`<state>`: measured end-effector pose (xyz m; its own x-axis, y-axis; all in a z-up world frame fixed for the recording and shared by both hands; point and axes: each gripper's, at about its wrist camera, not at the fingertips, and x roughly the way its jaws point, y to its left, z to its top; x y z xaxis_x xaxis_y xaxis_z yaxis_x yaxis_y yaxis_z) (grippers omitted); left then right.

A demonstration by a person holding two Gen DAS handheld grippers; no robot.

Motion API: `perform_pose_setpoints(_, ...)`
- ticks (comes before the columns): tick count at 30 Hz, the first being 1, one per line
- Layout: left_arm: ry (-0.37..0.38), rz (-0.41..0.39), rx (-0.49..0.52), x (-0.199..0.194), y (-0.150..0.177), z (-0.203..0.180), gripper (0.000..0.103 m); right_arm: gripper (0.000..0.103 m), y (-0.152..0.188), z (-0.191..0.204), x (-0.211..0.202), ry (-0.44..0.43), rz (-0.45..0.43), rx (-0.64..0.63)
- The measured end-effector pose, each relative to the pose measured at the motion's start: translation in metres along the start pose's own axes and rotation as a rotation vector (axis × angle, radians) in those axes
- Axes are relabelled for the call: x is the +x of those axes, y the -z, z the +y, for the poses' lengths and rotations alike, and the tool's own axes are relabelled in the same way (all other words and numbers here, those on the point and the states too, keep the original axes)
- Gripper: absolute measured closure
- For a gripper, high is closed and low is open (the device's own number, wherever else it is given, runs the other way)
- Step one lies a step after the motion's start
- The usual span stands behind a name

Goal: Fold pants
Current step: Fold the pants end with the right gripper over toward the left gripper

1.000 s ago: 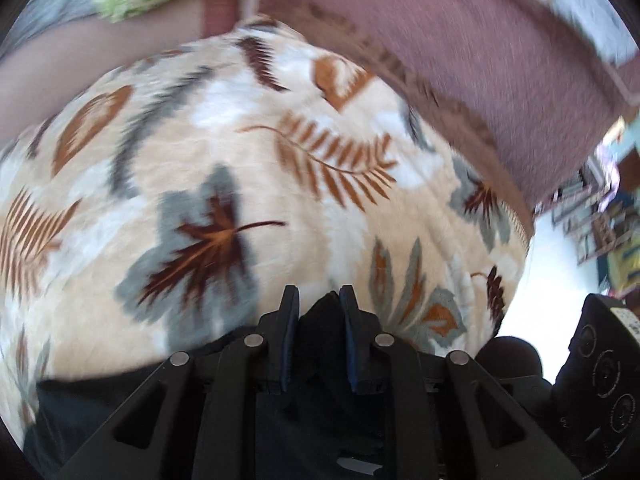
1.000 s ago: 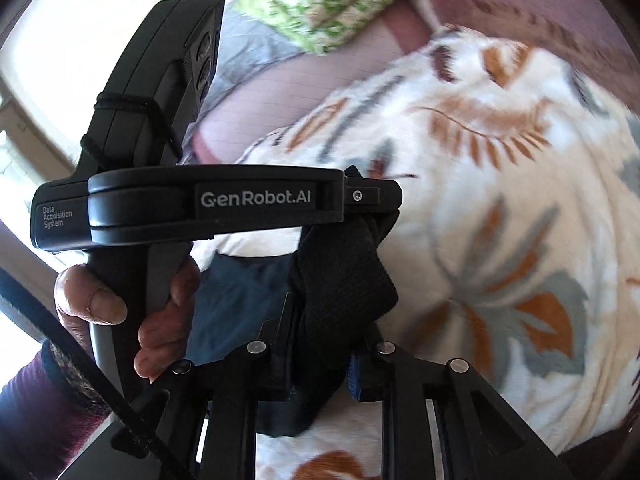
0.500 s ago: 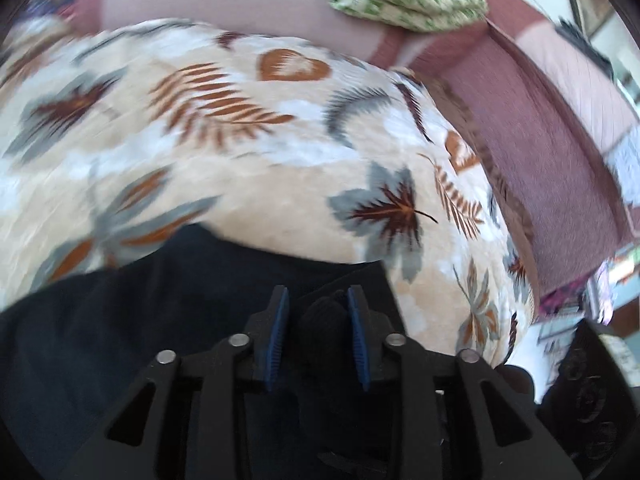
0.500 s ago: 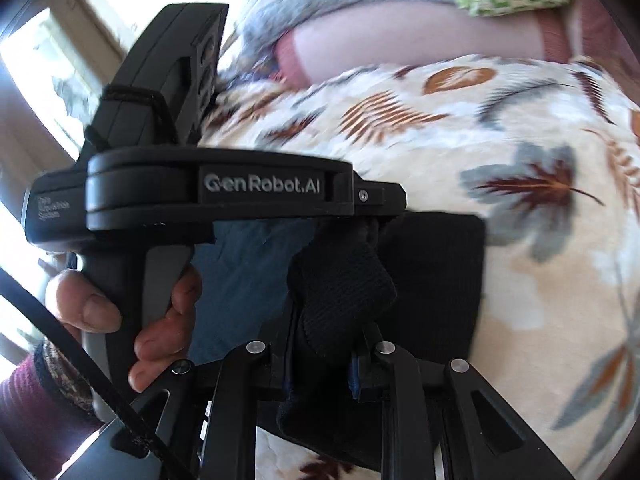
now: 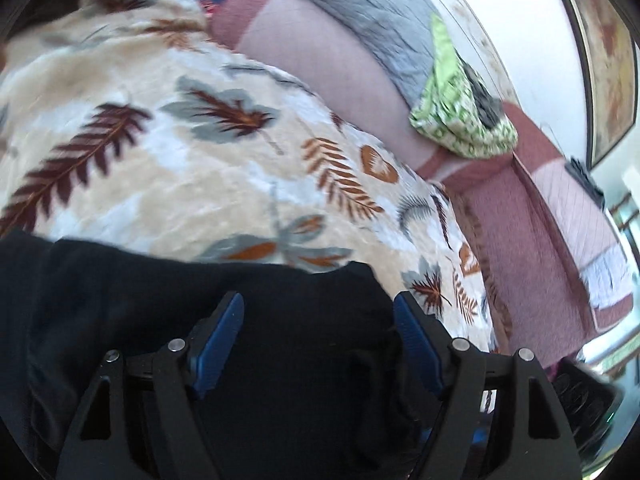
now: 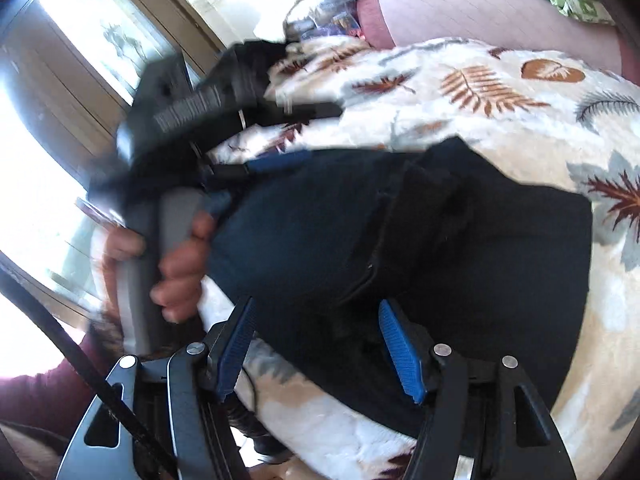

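Left wrist view: the biggest thing in sight is the leaf-print blanket [image 5: 168,184] spread over a bed or sofa, with a pinkish cushion [image 5: 320,76], a grey quilt [image 5: 360,4] and a green patterned cloth [image 5: 460,124] heaped behind it. On the blanket lie the dark pants [image 5: 200,292], folded into a thick, roughly rectangular stack whose far edge runs across the lower part of the frame.

The right wrist camera shows the same pants [image 6: 460,248] flat on the blanket [image 6: 500,92], one layer doubled over another, with a seam or zip line running down the middle.

The fabric looks soft, limp and fairly light. It should drape and sag wherever it is not supported, and layers may slide over each other, so a pinch should take all layers together at a corner or folded edge, not mid-panel. Nothing here is fragile; the plush blanket beneath may drag on the cloth.

The left gripper [image 5: 318,312] has just been opening: its blue fingers [image 5: 220,336] stand wide apart, released, with the cloth lying below and between them but not pinched. The right gripper [image 6: 316,332] has likewise just been opening, its fingers [image 6: 400,348] spread over the near edge of the stack, clamping nothing. The left gripper [image 6: 276,162], blurred, is borne by a hand [image 6: 176,264].
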<state>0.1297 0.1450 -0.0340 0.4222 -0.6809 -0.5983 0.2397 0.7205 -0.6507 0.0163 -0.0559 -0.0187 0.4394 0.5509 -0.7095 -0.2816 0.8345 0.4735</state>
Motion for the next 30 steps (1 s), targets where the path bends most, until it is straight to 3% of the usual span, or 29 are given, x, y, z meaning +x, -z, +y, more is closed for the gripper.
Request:
perform_pose_setpoints(2,0.004,-0.005,-0.023,-0.002,0.000,0.010,0.027,0.034,-0.007,-0.002,-0.012,0.015,-0.040,0.022)
perform_pose_setpoints(4,0.012,-0.018,-0.033,-0.006,-0.002,0.012,0.027,0.040,-0.015,-0.013,-0.028,0.084,-0.085,0.065)
perform_pose_setpoints(6,0.024,-0.036,-0.022,-0.011,-0.004,0.008,0.027,0.071,-0.022,-0.027,-0.027,0.197,-0.094,0.119)
perform_pose_setpoints(8,0.011,-0.055,0.002,-0.016,-0.003,0.002,0.027,0.089,-0.025,-0.036,-0.017,0.258,-0.079,0.166)
perform_pose_setpoints(9,0.002,-0.060,0.011,-0.018,-0.003,0.000,0.027,0.091,-0.026,-0.044,-0.009,0.262,-0.067,0.206)
perform_pose_setpoints(12,-0.047,-0.078,0.035,-0.023,-0.003,-0.002,0.027,0.091,-0.025,-0.050,0.013,0.193,-0.036,0.246)
perform_pose_setpoints(20,-0.044,-0.094,-0.004,-0.035,-0.005,0.009,0.027,0.089,0.003,0.016,0.053,0.142,0.109,0.024)
perform_pose_setpoints(26,-0.042,-0.091,-0.012,-0.036,-0.005,0.010,0.027,0.089,0.009,0.011,0.047,0.101,0.131,0.058)
perform_pose_setpoints(30,-0.036,-0.099,-0.025,-0.039,-0.005,0.013,0.027,0.089,-0.001,0.015,0.021,0.031,0.072,0.075)
